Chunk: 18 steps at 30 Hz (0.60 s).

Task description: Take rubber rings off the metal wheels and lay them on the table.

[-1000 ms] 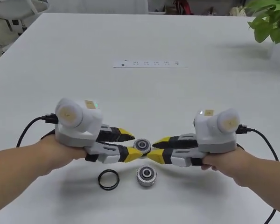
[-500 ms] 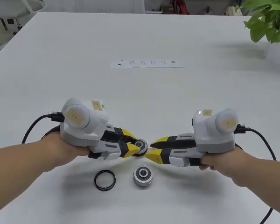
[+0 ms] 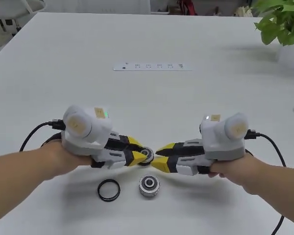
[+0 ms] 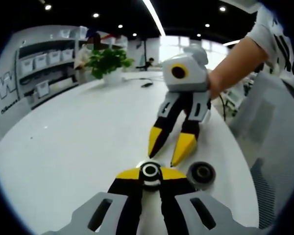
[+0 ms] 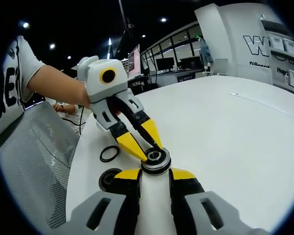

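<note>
Left tool (image 3: 143, 154) clamps a wheel (image 3: 147, 153) above the tabletop (image 3: 152, 98). Right tool (image 3: 158, 157), narrowly parted, sits just beside it. Best to pinch only the rubber rim and peel sideways; one ring (image 3: 109, 190) lies on the tabletop.

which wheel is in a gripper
The wheel clamped in the left gripper, held off the table; the other wheel lies flat on the table beside the loose ring.
</note>
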Motion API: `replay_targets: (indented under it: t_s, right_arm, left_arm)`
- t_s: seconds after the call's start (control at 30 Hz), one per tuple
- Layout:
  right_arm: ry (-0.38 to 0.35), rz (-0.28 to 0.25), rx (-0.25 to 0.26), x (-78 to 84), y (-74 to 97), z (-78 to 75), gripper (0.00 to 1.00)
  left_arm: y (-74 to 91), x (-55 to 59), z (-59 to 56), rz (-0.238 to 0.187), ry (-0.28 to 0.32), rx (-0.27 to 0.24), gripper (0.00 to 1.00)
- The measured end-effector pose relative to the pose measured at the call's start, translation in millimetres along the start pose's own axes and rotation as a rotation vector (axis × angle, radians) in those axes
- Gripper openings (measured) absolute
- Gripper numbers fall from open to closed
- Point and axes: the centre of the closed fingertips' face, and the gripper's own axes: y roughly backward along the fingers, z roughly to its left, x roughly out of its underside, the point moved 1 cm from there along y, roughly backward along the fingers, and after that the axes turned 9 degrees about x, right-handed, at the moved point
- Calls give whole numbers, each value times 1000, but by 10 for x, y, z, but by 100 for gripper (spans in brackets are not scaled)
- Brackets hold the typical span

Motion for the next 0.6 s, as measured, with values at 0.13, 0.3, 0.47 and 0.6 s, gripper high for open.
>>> replay_targets:
  t_s: [0.13, 0.3, 0.47, 0.6]
  right_arm:
    - [25, 13, -16, 15, -28, 45, 20]
    - [64, 32, -46, 42, -64, 135, 19]
    - [89, 45, -45, 57, -55, 121, 18]
    - [92, 50, -42, 67, -45, 115, 15]
  left_arm:
    - [12, 17, -58, 0, -4, 5, 13]
    - [38, 44, -100, -3, -1, 6, 13]
    - [37, 47, -109, -10, 7, -4, 12]
    - [34, 48, -100, -13, 10, -8, 12]
